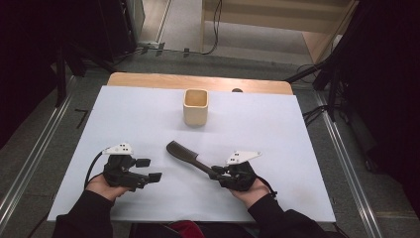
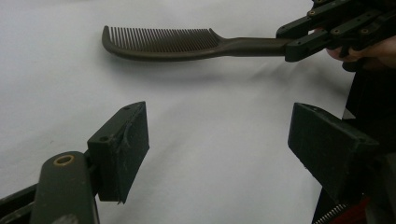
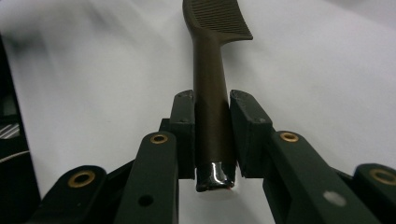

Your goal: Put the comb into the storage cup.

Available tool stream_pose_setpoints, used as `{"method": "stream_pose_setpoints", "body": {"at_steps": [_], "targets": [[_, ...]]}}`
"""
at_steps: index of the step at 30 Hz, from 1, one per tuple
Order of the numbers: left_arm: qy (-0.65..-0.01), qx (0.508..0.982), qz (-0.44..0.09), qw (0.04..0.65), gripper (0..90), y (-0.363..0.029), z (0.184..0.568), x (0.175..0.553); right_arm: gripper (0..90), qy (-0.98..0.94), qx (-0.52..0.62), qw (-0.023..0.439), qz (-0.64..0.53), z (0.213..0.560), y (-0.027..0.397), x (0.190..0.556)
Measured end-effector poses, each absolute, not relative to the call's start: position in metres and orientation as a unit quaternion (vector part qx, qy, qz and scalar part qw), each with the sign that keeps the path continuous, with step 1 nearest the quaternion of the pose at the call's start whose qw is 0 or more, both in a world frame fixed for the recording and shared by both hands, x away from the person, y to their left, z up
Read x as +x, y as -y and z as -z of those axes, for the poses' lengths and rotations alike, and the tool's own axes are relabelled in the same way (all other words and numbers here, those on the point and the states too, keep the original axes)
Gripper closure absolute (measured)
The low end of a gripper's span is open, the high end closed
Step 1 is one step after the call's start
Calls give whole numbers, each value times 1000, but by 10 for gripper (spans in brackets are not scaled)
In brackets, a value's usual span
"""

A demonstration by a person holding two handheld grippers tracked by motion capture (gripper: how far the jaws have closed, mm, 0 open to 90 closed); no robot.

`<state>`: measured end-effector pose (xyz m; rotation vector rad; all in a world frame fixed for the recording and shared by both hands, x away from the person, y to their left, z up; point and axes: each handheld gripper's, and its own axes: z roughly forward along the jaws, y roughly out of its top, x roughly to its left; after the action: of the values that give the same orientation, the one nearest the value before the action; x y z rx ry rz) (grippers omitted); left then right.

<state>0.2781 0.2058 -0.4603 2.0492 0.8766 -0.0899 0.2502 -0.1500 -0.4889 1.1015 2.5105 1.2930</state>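
Starting at the left of the high view: the left gripper (image 1: 148, 169) sits low over the white table cover (image 1: 277, 129), held in the person's left hand (image 1: 101, 186), and its jaws are spread wide apart with nothing between them. In the left gripper view you can see bare white surface between the two black pads (image 2: 123, 149), so it's not touching anything.

Moving over to the middle, there's a dark comb (image 1: 185, 156) lying at an angle, toothed end pointing up-left, handle running down-right. From the left gripper view it looks lifted a bit off the cover, with a shadow under it, teeth facing up in that view.

Behind it, further back on the table, stands a cream square cup (image 1: 195, 106), upright and well apart from the comb.

On the right, the right gripper (image 1: 215, 171) is clamped tight on the comb's handle. The right gripper view shows both pads pressed against the handle near its end.
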Motion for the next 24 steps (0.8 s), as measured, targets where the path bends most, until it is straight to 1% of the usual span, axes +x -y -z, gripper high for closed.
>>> {"method": "stream_pose_setpoints", "body": {"at_steps": [7,11,24], "targets": [[-359,820,44,443,213,-205,459,279,703,-818,361,71,-442,481,146,248],[-356,823,38,440,214,-204,459,279,703,-810,363,85,-452,477,145,248],[-375,810,37,450,212,-201,455,282,703,-797,359,93,-477,466,131,253]]}}
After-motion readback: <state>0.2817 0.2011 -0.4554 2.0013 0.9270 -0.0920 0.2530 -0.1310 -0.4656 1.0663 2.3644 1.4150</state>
